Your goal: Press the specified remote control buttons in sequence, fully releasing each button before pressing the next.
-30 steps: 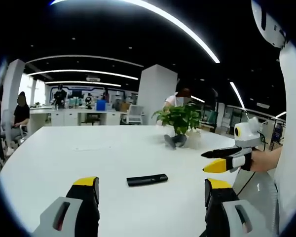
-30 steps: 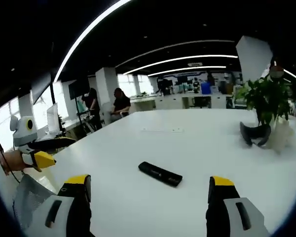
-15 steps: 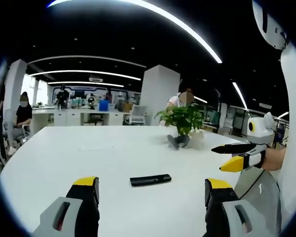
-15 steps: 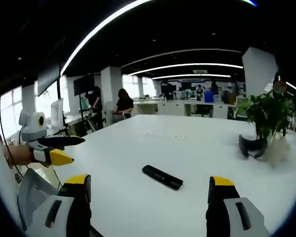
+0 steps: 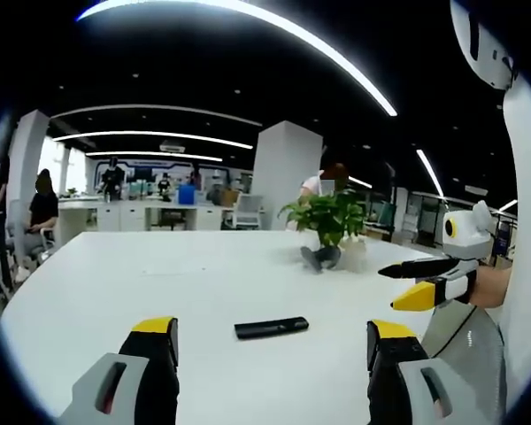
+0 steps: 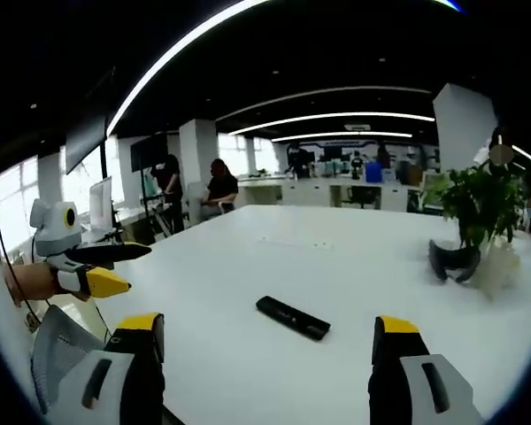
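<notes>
Hovering wide open above the table (image 5: 88,292), the left gripper (image 5: 264,350) and right gripper (image 6: 264,350) are waiting; no button is being pressed yet. Next comes descending onto the remote control (image 5: 271,328), lying mid-table. Standing people are showing in the right gripper view.

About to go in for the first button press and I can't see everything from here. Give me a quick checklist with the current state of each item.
1. Remote control in sight on the white table: ok.
2. Space around the remote free of clutter: ok; the potted plant stands far off.
3. Left gripper empty, jaws apart: ok.
4. Right gripper empty, jaws apart: ok.
5. Either gripper touching the remote: not ok; both hang short of it.
6. Which face of the remote is up, and where the buttons sit: cannot tell, too small.
</notes>
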Available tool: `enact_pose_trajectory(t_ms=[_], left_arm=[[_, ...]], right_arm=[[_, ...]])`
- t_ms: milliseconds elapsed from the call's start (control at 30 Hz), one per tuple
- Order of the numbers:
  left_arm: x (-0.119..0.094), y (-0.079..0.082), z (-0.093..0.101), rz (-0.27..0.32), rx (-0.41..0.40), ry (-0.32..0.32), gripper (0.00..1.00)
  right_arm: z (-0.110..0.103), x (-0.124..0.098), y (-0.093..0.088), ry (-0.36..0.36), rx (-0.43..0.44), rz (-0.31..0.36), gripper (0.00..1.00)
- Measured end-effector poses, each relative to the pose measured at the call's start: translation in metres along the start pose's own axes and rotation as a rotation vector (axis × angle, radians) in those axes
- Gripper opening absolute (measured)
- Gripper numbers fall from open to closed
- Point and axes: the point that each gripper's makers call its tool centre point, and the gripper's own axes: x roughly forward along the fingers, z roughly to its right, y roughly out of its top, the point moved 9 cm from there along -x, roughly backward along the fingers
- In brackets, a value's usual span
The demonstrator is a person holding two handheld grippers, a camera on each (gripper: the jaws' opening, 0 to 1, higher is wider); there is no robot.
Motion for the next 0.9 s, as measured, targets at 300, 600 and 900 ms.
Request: enact_pose_trajectory(t_ms=[300, 600, 900], left_arm=[[-0.004, -0.008, -0.008, -0.008, 0.005, -0.002, 0.91], [-0.005, -0.012, -0.013, -0.008, 0.004, -0.006, 0.91], [0.004, 0.002, 0.007, -0.012, 0.012, -0.008, 0.91]], right_arm=[[0.001, -0.002, -0.002, -0.006, 0.002, 0.000, 0.97], [0.001, -0.002, -0.002, -0.004, 0.005, 0.002, 0.97], [0.002, -0.001, -0.002, -0.004, 0.006, -0.003, 0.97]])
